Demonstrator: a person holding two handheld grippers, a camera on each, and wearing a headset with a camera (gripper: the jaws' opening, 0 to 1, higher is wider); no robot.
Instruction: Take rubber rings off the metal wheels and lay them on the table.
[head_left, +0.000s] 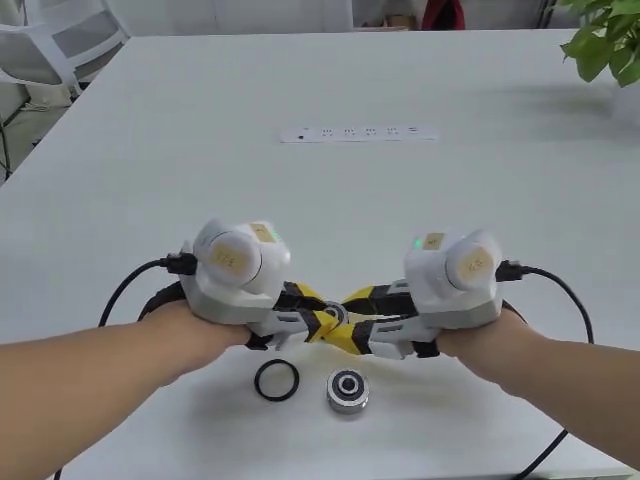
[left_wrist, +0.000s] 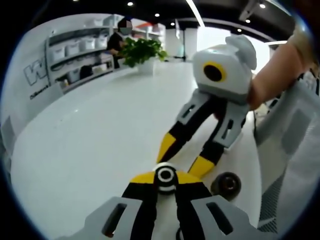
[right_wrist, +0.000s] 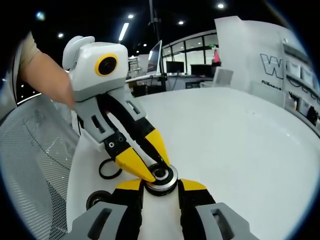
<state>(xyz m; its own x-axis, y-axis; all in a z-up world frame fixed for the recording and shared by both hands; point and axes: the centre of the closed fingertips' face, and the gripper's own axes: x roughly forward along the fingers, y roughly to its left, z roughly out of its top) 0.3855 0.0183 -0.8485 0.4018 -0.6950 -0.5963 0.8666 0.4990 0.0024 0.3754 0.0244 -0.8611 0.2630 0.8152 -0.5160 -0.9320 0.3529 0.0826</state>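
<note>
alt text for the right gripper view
The right gripper clamps a metal wheel between its yellow-tipped jaws, while the left gripper pinches the wheel's rim from the left. A loose rubber ring lies on the white table beside them.

This looks like an office or a lab. A big white table (head_left: 200, 150) has a power strip (head_left: 358, 133) lying on it. A white office chair (head_left: 60, 45) and a green plant (head_left: 605, 45) stand at its far corners. Shelves (left_wrist: 75, 62) hold white boxes (left_wrist: 65, 51). Computer screens (right_wrist: 175, 66) stand farther back, under ceiling lights (right_wrist: 123, 31).
</note>
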